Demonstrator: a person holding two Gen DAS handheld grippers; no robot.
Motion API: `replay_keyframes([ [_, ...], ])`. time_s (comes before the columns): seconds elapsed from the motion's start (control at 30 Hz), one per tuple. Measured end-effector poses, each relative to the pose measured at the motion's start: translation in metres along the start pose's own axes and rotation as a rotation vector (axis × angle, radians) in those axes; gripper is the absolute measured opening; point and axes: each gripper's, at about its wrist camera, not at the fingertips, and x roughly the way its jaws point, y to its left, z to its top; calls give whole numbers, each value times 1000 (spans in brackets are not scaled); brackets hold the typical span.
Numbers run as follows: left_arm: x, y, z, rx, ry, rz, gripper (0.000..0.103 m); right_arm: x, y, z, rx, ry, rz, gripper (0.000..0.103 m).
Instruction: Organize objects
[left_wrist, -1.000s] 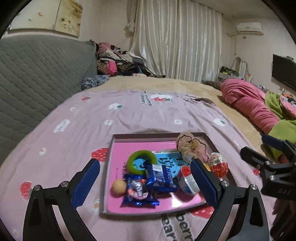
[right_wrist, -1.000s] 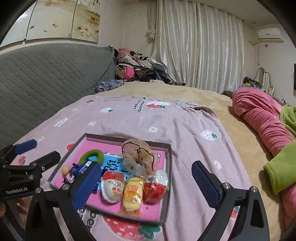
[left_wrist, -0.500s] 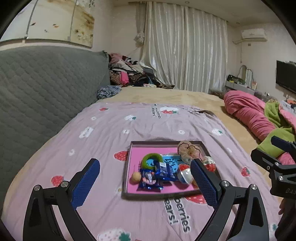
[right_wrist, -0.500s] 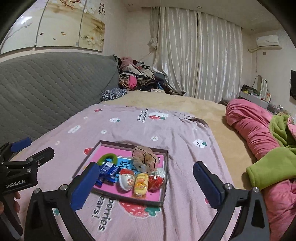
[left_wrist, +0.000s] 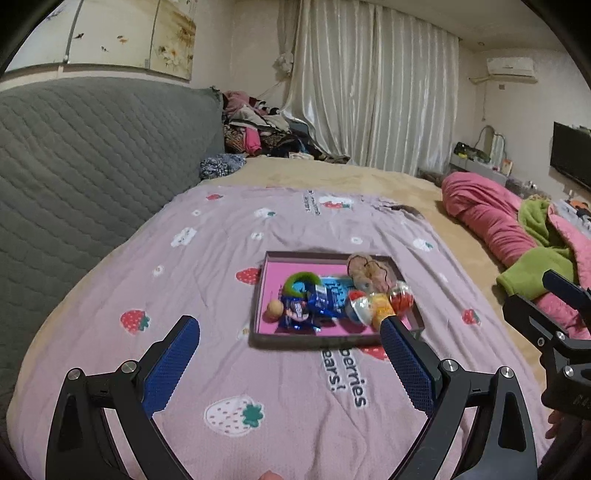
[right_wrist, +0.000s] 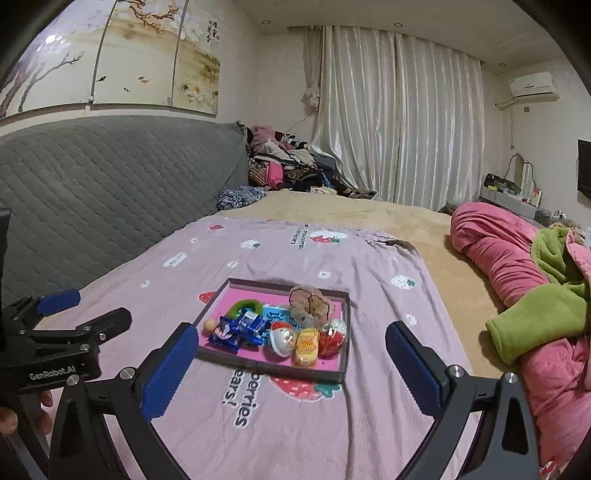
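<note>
Tongs: left tongs (left_wrist: 290, 363) and right tongs (right_wrist: 291, 363) are held spread – nothing pinched.
Snack packets (right_wrist: 240, 326): judged light, crinkly – best taken by an edge.

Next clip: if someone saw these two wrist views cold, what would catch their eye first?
Probably the shallow pink-lined tray in the middle of the lilac strawberry-print blanket, crowded with small things: a green ring, blue snack packets, and foil-wrapped eggs along its near edge. Next, both grippers, left and right, hang wide open and empty on the near side of the tray. A pink and green heap of bedding lies at the right.
</note>
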Motion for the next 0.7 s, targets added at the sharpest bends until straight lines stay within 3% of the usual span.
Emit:
replay_keyframes([
  [0.7,7,-12,-61,43,30,1,98,10,8,-66,-8,83,-33,102],
])
